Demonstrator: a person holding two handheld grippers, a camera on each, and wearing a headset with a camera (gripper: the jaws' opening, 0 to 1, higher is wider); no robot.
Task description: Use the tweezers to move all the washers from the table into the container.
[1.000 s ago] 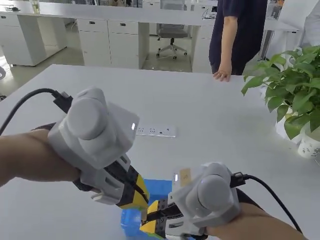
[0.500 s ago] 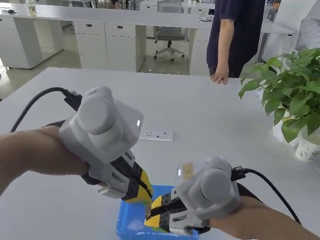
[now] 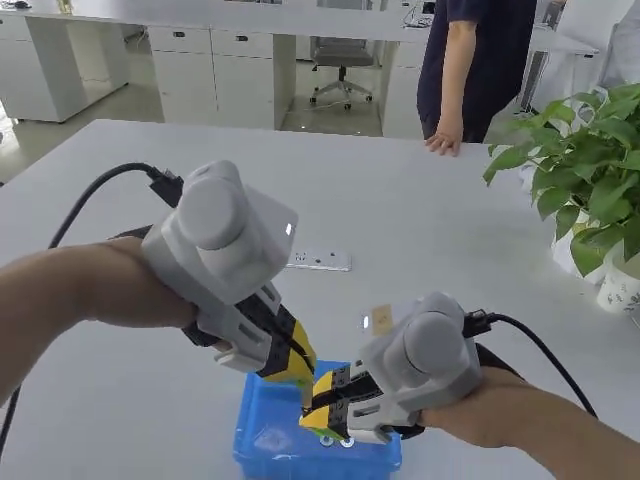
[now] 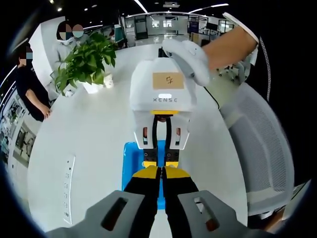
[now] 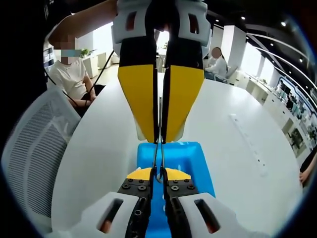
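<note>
We see the left gripper and the right gripper tip to tip, both directly over the blue container.

Left gripper: the yellow-tipped jaws are pressed together on the tweezers. In the right gripper view the thin metal arms run out from between the left gripper's tips and down toward the right gripper.

Right gripper: the jaws are drawn in on either side of the tweezers' lower end, with only a narrow gap between them. From the left gripper view the right gripper faces the left gripper head-on, tips nearly touching.

Container – its blue floor lies beneath and beyond both sets of jaws. Its near wall shows to one side of the right gripper.

Two small pale rings lie in the container just under the right gripper – too small for us to call them washers.

Beyond the left gripper, a white power strip lies flat on the table. Well off to the right gripper's side stands a potted plant.
</note>
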